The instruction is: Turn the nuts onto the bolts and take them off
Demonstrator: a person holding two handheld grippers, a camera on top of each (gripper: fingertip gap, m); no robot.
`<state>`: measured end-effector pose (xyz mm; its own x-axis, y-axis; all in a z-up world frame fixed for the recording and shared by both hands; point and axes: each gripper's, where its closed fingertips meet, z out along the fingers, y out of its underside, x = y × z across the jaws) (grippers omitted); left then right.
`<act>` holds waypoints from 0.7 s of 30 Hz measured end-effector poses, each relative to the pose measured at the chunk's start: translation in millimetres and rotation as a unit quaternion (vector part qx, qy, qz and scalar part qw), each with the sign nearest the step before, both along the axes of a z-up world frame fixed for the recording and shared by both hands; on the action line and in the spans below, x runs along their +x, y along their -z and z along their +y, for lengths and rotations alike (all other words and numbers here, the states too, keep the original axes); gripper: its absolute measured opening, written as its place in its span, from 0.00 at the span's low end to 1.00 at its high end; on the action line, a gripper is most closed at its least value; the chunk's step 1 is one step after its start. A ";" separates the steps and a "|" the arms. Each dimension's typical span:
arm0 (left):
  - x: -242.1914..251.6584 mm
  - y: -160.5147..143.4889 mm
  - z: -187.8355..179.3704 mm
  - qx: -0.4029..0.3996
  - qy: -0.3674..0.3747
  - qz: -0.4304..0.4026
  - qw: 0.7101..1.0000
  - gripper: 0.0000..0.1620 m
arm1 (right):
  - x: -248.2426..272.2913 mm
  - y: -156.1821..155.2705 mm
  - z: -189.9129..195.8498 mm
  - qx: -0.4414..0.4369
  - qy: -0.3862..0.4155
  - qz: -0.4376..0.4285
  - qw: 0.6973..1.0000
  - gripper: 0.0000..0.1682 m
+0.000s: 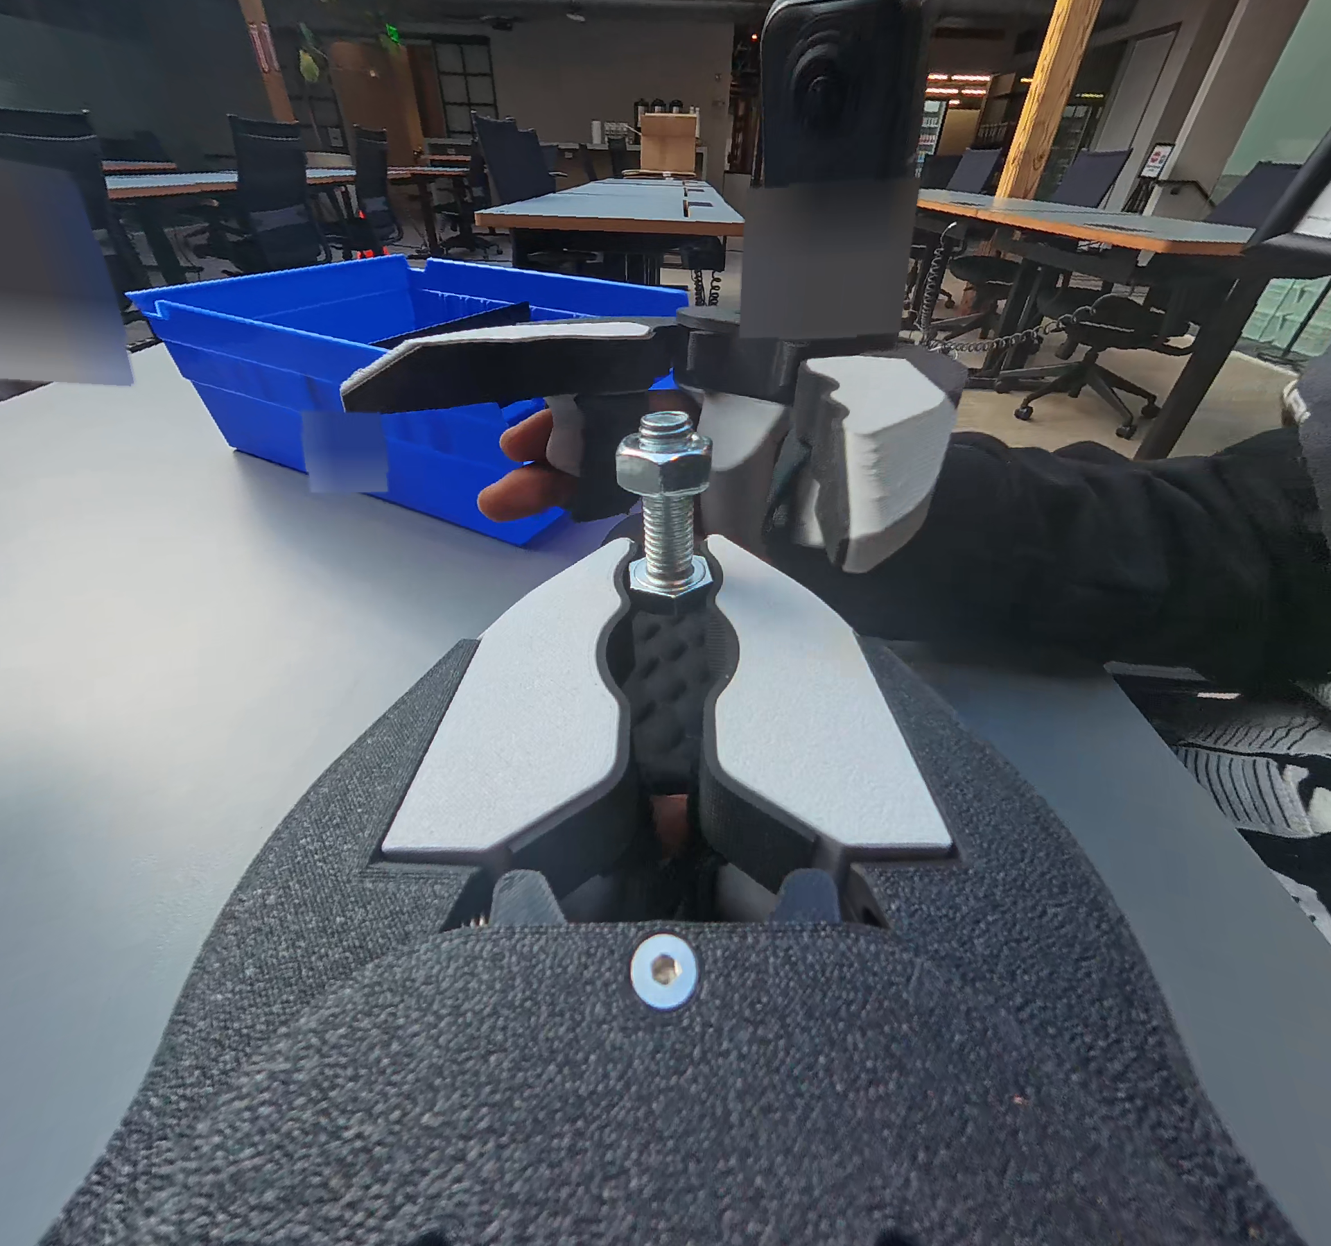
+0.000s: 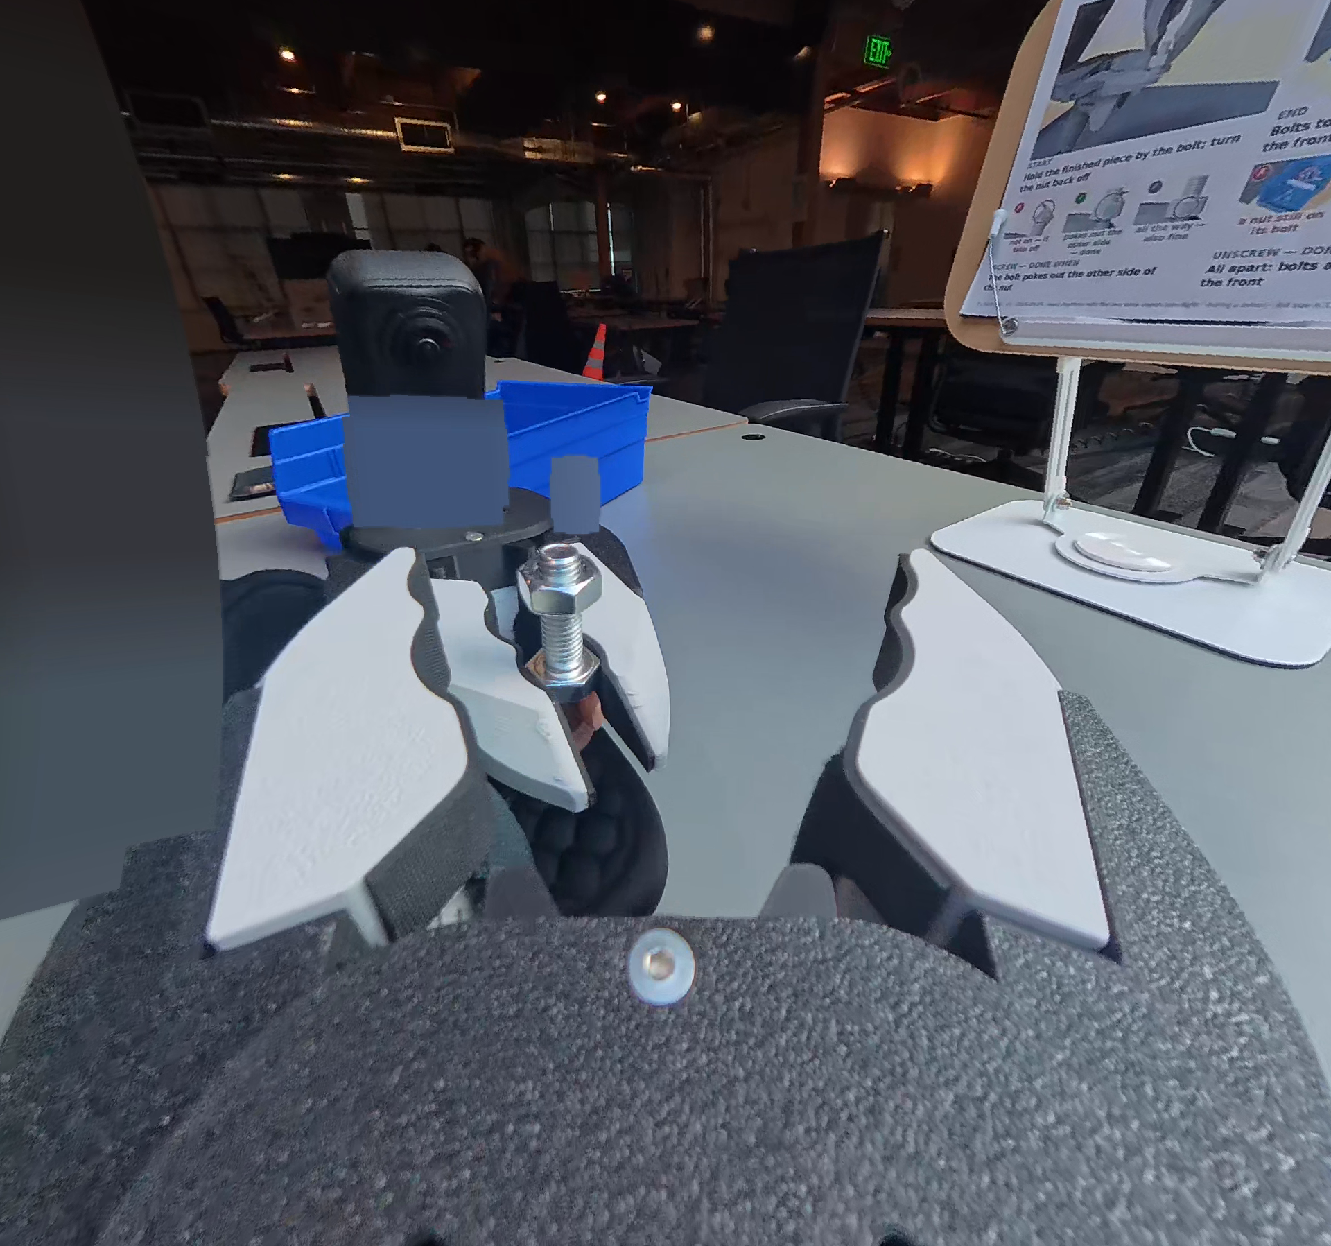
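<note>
A steel bolt [image 1: 668, 534] stands upright, threads up. My left gripper [image 1: 670, 559] is shut on its hex head and holds it over the grey table [image 1: 216, 635]. A hex nut [image 1: 662, 468] sits near the top of the threads, with the bolt's tip poking out above it. My right gripper [image 2: 659, 563] is open. In the right wrist view the bolt [image 2: 563, 642] and nut [image 2: 559, 590] stand between its fingers [image 2: 346, 743], nearer the left one, untouched. The left gripper [image 2: 569, 689] shows there too. In the left wrist view the right gripper's fingers [image 1: 504, 358] spread around the nut.
A blue plastic bin [image 1: 324, 354] stands on the table behind the grippers, also in the right wrist view [image 2: 590, 433]. A white stand [image 2: 1152, 563] with an instruction sheet is at the far right. The table's right edge [image 1: 1188, 815] is close. A dark sleeve lies across it. The left gripper's tips are roughly 5 centimetres from the right gripper's.
</note>
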<state>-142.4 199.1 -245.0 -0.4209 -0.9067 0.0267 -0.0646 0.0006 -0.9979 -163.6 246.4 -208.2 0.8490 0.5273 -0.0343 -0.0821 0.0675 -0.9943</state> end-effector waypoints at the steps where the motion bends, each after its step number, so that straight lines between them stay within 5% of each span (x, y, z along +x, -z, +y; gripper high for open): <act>1: 0.0 0.1 -0.4 0.000 0.002 0.000 1.000 0.09 | 1.4 -2.1 0.3 0.003 0.002 0.011 1.000 0.69; 15: -3.1 -4.0 -0.1 -0.008 0.006 -0.013 1.000 0.09 | 48.0 -5.0 -22.4 0.023 0.070 0.007 0.997 0.56; 21: -2.5 -4.2 1.0 -0.011 0.003 -0.013 1.000 0.09 | 17.6 0.1 -14.0 0.009 0.019 0.001 1.000 0.66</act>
<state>-145.0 200.2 -240.8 -0.4279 -0.9031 0.0358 -0.0395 -0.0209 -0.9990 -145.9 232.3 -208.3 0.8682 0.4956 -0.0270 -0.0819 0.0894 -0.9926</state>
